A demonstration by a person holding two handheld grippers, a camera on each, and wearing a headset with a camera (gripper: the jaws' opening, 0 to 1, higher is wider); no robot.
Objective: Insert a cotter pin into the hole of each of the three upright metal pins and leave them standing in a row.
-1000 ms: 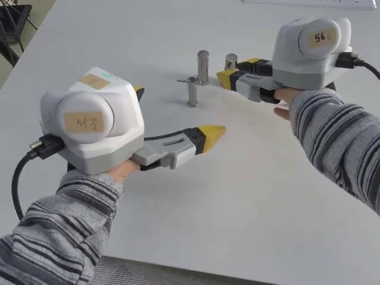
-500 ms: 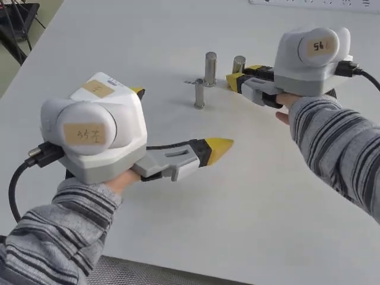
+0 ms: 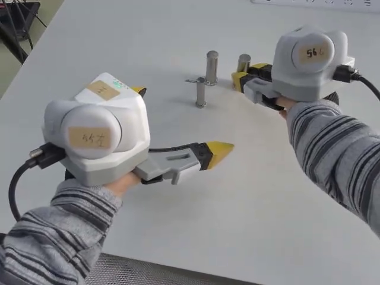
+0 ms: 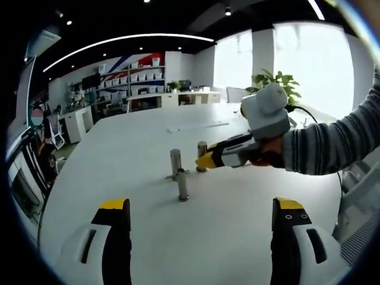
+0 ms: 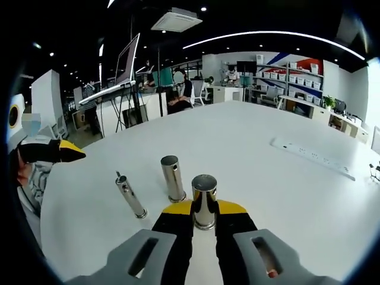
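The right gripper [image 3: 240, 80], its tan label [image 3: 313, 52] reading roughly "56", clamps a metal pin [image 5: 203, 199]; the left gripper [image 4: 200, 205] gapes apart.

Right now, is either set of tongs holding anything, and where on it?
Right tongs clamp a metal pin near its base; left tongs hold nothing.

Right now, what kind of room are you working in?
Probably a big open office or lab: stocked shelves at the back, a potted plant by the windows, and a large white table.
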